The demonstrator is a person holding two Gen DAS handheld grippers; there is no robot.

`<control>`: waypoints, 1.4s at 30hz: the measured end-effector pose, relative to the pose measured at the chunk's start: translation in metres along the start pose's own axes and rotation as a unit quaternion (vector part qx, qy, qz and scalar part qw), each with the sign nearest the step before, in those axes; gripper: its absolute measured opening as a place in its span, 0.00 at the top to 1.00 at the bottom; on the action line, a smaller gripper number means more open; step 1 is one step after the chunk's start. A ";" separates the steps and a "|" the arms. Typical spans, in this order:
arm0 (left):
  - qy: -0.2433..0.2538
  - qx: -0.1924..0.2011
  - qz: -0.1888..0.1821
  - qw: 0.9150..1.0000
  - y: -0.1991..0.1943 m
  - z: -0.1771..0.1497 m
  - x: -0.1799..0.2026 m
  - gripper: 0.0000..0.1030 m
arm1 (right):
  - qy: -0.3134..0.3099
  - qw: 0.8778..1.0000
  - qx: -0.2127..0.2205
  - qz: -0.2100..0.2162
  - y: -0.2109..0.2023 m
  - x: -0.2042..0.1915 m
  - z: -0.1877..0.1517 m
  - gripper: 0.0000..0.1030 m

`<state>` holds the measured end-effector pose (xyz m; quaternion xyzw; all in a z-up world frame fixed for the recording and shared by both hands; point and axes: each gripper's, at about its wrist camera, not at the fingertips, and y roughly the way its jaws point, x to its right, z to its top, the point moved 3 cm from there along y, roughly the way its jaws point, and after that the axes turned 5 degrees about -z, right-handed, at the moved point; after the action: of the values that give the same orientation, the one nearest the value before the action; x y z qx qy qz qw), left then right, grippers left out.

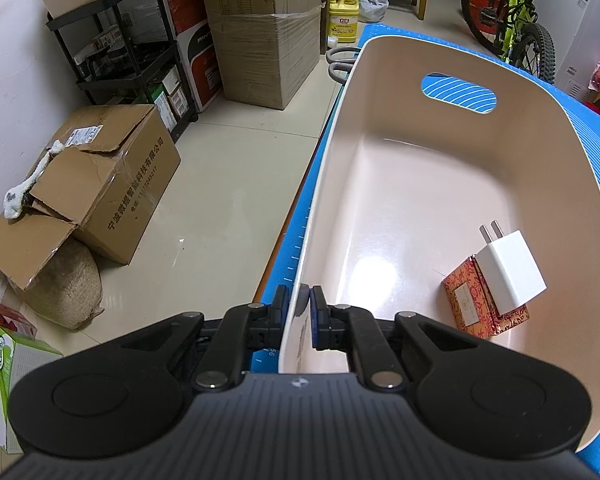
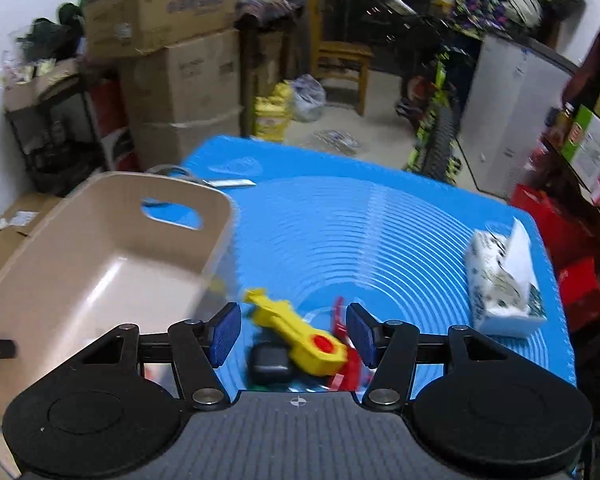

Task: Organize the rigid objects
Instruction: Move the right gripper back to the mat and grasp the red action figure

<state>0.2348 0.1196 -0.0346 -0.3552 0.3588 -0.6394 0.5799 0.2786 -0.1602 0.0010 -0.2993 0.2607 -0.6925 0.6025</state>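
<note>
On the blue mat (image 2: 380, 220), the left hand-held gripper (image 1: 300, 312) pinches the bin (image 1: 420, 184) wall, angled down; right hand-held gripper (image 2: 294, 334) gapes empty.

Left wrist view, close, steeply down into beige bin (image 1: 440, 184), right wrist view, higher, over blue mat (image 2: 380, 216), both sharing bin and mat
</note>
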 end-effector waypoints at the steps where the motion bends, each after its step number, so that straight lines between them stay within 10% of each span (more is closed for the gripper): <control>1: 0.000 0.000 0.000 1.000 0.000 0.000 0.000 0.88 | 0.000 1.000 -0.007 -0.009 0.008 0.007 -0.002 0.35; 23: 0.001 0.000 0.001 1.000 0.000 0.001 0.000 0.87 | 0.024 0.995 -0.085 -0.040 0.097 0.047 -0.053 0.37; 31: 0.001 0.000 0.001 1.000 0.000 0.001 0.000 0.87 | 0.058 0.994 -0.096 0.015 0.103 0.042 -0.055 0.66; 42: 0.000 -0.001 0.000 1.000 0.000 0.001 0.000 0.87 | 0.060 0.996 -0.060 -0.005 0.081 0.038 -0.066 0.74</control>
<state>0.2358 0.1198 -0.0340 -0.3556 0.3591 -0.6389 0.5800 0.2816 -0.2093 -0.0984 -0.2942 0.3359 -0.6951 0.5634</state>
